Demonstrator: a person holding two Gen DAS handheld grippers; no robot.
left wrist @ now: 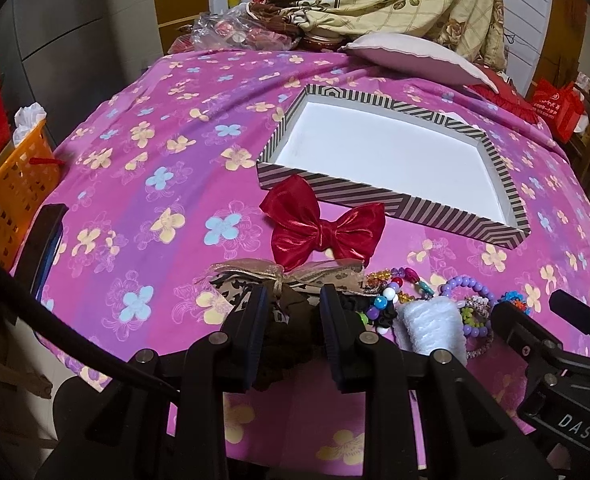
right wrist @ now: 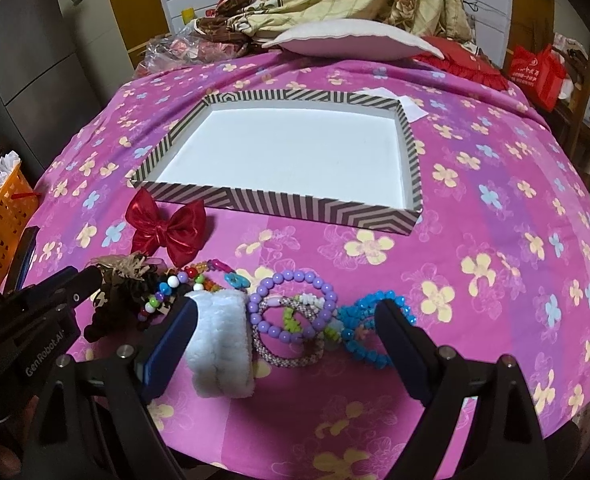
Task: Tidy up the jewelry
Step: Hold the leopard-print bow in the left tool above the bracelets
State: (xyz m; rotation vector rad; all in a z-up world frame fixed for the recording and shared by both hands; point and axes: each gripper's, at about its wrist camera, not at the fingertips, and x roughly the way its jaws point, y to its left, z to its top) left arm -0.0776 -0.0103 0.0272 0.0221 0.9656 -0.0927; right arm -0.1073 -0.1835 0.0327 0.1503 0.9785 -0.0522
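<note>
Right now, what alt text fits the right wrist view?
The right claw hangs open over beaded bracelets and a white fuzzy band on a pink floral cloth. Beyond lie an empty striped box and a red bow.

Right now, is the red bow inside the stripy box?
No, the red bow lies on the pink flowered cloth just in front of the stripy box, whose white inside holds nothing.
</note>
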